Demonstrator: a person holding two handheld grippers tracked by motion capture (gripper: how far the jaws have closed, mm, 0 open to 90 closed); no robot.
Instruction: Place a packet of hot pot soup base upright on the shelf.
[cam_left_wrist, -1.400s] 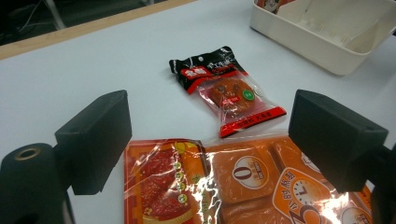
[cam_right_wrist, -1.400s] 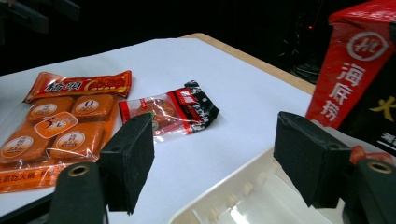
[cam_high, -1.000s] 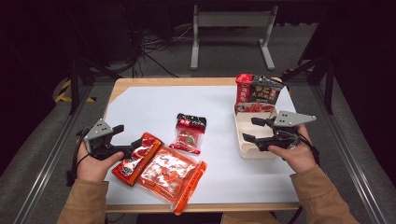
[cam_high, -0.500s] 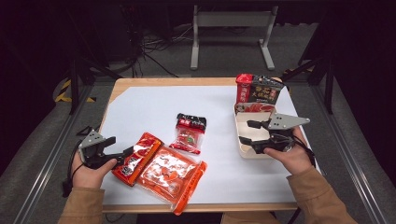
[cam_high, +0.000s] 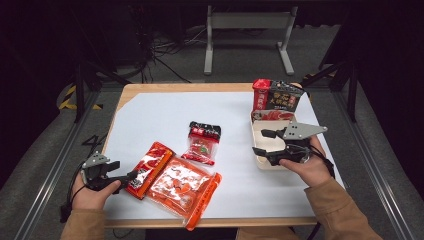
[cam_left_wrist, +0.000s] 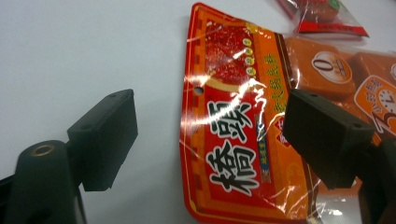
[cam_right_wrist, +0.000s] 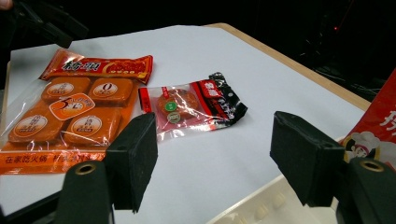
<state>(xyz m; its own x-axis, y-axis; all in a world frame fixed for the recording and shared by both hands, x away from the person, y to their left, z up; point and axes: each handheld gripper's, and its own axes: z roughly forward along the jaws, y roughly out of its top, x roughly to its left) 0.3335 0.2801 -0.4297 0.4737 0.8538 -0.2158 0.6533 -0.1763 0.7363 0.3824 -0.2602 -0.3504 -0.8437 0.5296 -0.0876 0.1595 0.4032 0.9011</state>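
Left claw wide, jaws just closing a little astride red sachet, not gripping. Right claw wide, empty, over white tray; tray's contents unclear.

We see white table sheet brightly lit from above, room beyond it dark – floor and frame legs barely readable. High view soft, low in detail, print on packets unreadable. Shadows under packets short and faint. In left gripper view we note glare streaks across red sachet, near jaws blurred, sheet with cool bluish cast. In right gripper view clear orange packet carries small glints – foreground jaws out of focus, background black, slight grain
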